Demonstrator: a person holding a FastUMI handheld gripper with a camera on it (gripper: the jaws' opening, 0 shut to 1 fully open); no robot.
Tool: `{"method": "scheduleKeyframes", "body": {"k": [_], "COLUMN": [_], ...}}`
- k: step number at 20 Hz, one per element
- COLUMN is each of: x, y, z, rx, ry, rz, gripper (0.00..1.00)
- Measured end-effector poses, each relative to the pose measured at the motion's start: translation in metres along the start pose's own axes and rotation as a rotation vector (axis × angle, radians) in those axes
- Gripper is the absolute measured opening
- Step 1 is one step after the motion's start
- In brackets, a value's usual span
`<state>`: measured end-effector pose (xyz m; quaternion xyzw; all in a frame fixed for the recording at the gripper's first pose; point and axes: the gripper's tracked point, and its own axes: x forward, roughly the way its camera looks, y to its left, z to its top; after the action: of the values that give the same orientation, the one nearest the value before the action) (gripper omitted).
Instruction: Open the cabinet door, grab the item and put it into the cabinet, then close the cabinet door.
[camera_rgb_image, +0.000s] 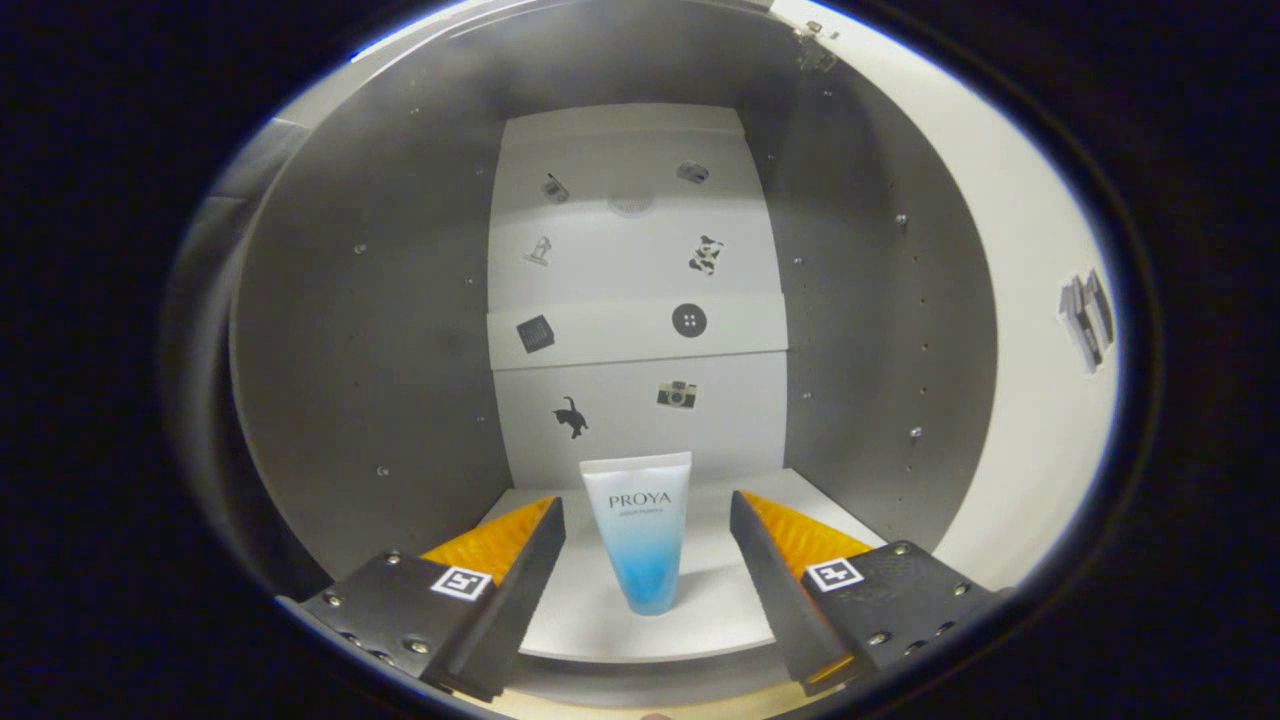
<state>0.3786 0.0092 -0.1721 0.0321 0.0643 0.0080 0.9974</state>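
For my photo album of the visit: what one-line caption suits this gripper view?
Tube standing on its cap inside the open cabinet, between the open gripper's fingers, neither touching it.

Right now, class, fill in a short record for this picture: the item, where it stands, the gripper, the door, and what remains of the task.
item: tube, white fading to blue, standing upright on its cap
place: on the cabinet floor, inside the cabinet, in front of the back panel with small stickers
gripper: gripper open, fingers either side of the tube, gaps showing on both sides
door: cabinet door open, swung to the right
remaining: door not yet closed
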Motion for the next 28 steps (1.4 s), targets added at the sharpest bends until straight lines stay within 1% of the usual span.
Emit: {"method": "scheduleKeyframes", "body": {"k": [5,8,10,15,18,20,24,28], "x": [-0.068,-0.119,-0.155,-0.263,-0.324,-0.359,-0.417,-0.445], "y": [0.009,0.015,0.015,0.007,-0.009,-0.033,-0.106,-0.183], "z": [0.016,0.021,0.023,0.028,0.024,0.03,0.029,0.031], "rx": [-0.067,-0.068,-0.065,-0.071,-0.085,-0.084,-0.065,-0.038], "ry": [-0.041,-0.041,-0.041,-0.045,-0.007,-0.013,-0.017,-0.01], "rz": [-0.006,-0.007,-0.018,-0.042,-0.064,-0.1,-0.229,-0.345], "gripper": [0.98,0.99,0.99,0.98,0.98,0.98,0.96,0.96]}}
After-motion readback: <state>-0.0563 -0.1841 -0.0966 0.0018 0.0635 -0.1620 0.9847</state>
